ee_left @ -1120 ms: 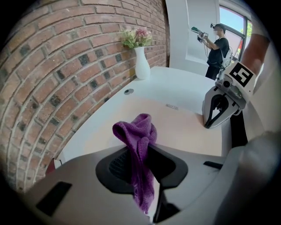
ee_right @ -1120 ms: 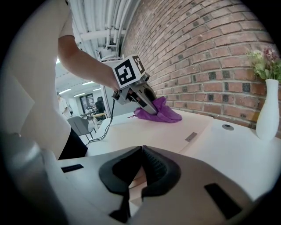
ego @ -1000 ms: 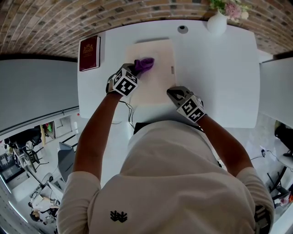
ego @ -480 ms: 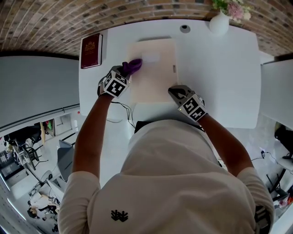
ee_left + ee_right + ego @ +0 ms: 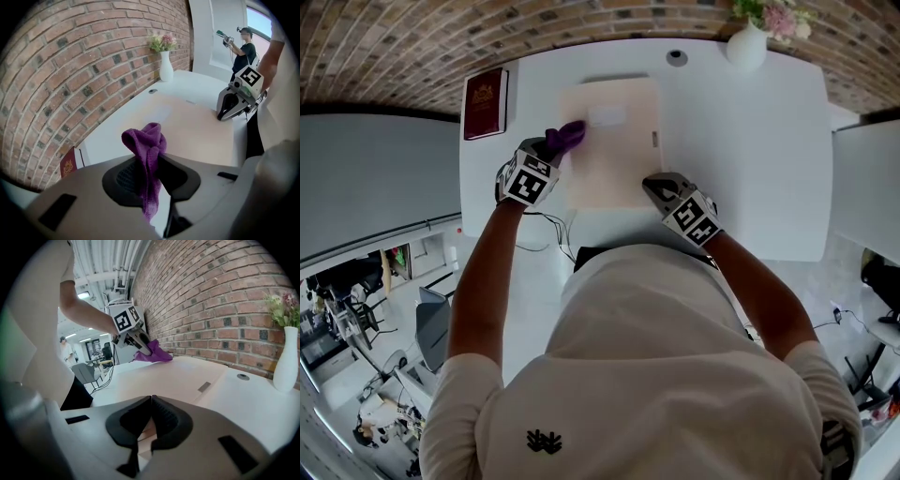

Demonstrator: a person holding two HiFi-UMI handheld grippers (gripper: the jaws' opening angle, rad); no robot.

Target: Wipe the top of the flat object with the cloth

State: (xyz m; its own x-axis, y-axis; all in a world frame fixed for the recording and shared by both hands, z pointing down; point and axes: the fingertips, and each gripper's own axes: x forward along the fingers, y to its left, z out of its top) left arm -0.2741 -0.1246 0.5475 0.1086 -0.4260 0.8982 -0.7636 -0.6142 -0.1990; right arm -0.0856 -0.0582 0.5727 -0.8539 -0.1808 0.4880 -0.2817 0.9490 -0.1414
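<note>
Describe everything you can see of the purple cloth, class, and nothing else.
The cloth is purple, soft and finely napped, like microfibre. It is bunched into folds, not spread flat. The left gripper has its fingers shut on it: a crumpled bunch stands out past them and a narrow tail hangs down behind. In the head view it sits at the left edge of the beige board, toward the far corner, and seems to rest on it there.
</note>
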